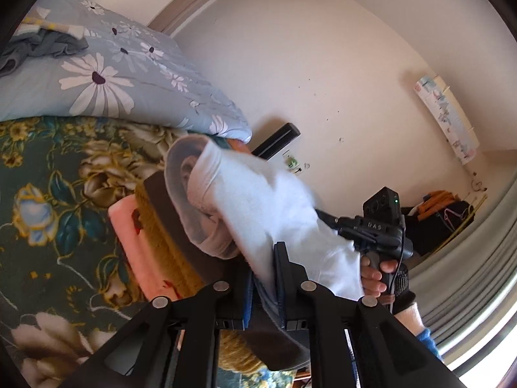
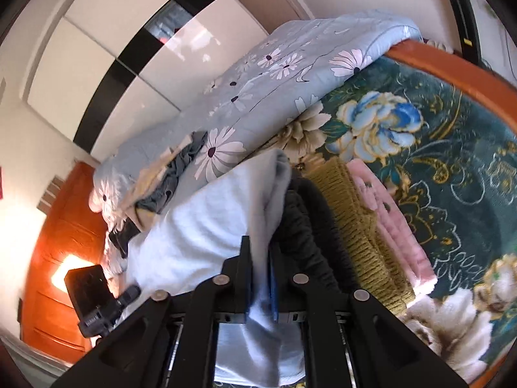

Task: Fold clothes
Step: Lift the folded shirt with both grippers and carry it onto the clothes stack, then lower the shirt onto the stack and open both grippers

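The left gripper sits nearest the lens, its jaws clamped narrow on a fold of the white garment — the cloth runs up from between the blue pads and bunches into a thick, rolled mass above the bed. The right gripper has its jaws pinched on the same white garment, the fabric passing between the pads and hanging below them. In the left view the right gripper shows beyond the cloth, with the person's right hand wrapped on its handle.

Just beside and under the garment lies a stack of folded clothes: a dark grey piece, a mustard knit and a pink piece, stacked together on the dark green floral blanket. Farther off a pale blue daisy quilt is heaped on the bed, with a crumpled grey-blue garment on it — possibly more beneath, though blur hides it. An orange wooden bed frame edges the blanket.
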The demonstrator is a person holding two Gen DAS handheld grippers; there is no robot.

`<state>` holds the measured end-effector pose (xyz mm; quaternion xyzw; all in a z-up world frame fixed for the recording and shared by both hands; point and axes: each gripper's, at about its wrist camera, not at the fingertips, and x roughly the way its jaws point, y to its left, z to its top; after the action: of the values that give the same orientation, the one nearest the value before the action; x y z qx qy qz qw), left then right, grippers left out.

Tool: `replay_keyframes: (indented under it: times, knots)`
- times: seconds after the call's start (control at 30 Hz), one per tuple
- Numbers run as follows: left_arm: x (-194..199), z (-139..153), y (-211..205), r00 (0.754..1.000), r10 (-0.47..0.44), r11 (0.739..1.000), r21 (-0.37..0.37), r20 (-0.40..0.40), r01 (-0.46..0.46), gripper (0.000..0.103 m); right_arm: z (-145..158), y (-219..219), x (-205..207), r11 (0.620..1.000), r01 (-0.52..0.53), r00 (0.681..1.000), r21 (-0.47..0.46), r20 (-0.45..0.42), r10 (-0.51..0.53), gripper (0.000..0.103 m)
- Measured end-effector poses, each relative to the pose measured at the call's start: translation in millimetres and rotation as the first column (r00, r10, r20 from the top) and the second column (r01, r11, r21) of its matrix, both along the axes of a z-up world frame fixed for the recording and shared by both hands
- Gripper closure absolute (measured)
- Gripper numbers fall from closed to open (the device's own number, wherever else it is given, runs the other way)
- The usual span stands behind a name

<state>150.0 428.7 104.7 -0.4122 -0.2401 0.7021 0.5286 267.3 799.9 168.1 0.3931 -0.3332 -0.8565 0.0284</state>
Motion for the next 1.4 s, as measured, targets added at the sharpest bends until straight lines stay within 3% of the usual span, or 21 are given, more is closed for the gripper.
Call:
replay_keyframes:
  times: [0.2, 0.27, 0.43, 0.5, 0.63, 0.77, 0.87, 1.17, 1.3, 1.4]
  knots:
    - [4.8, 11.2, -9.8, 0.999, -0.026, 0.999, -0.032, -0.026, 0.025, 0.088, 15.0, -11.7, 4.7, 0.997, 0.006, 1.000, 0.076, 0.029, -0.009, 0.091]
    - [8.7, 24.2, -23.0, 0.997, -0.012, 0.997, -0.072, -0.080, 0.006, 0.085, 22.7, -9.4, 11.1, 0.994, 0.040, 0.999, 0.107, 0.028, -0.043, 0.084]
    - [18.5, 61.3, -35.2, 0.962, 0.063, 0.983, -0.148, -0.265, -0.105, 0.076, 45.1, -15.3, 27.5, 0.970, 0.116, 0.992, 0.216, 0.027, -0.124, 0.082]
    - [26.6, 68.8, -17.7, 0.950, 0.031, 0.979, -0.182, -0.310, -0.091, 0.066, 54.0, -32.4, 26.7, 0.956, 0.096, 0.994, 0.276, 0.017, -0.105, 0.082]
    - [42.8, 83.8, 17.2, 0.918, -0.037, 0.966, -0.249, -0.395, -0.068, 0.065, 61.6, -83.9, 21.5, 0.925, -0.022, 1.000, 0.380, 0.008, 0.020, 0.073]
    - [53.0, 67.5, 35.0, 0.912, -0.088, 0.947, -0.319, -0.400, -0.048, 0.065, 42.0, -109.1, 33.5, 0.884, -0.113, 0.993, 0.454, 0.038, 0.108, 0.072]
    - [52.6, 54.6, 42.6, 0.920, -0.109, 0.940, -0.340, -0.376, -0.027, 0.065, 23.1, -97.4, 44.7, 0.888, -0.085, 0.996, 0.452, 0.053, 0.068, 0.061]
    - [57.8, 61.3, 37.5, 0.925, -0.096, 0.937, -0.348, -0.368, -0.041, 0.064, 15.8, -95.0, 53.4, 0.911, -0.032, 0.999, 0.411, 0.002, 0.035, 0.061]
    - [73.2, 77.7, 15.0, 0.911, -0.038, 0.943, -0.316, -0.410, -0.102, 0.043, 38.1, -106.8, 79.7, 0.905, 0.045, 0.997, 0.422, -0.079, -0.013, 0.060]
    - [89.4, 80.4, -4.1, 0.900, -0.002, 0.940, -0.308, -0.436, -0.148, 0.043, 43.3, -121.8, 100.2, 0.906, 0.069, 0.993, 0.418, -0.116, -0.022, 0.060]
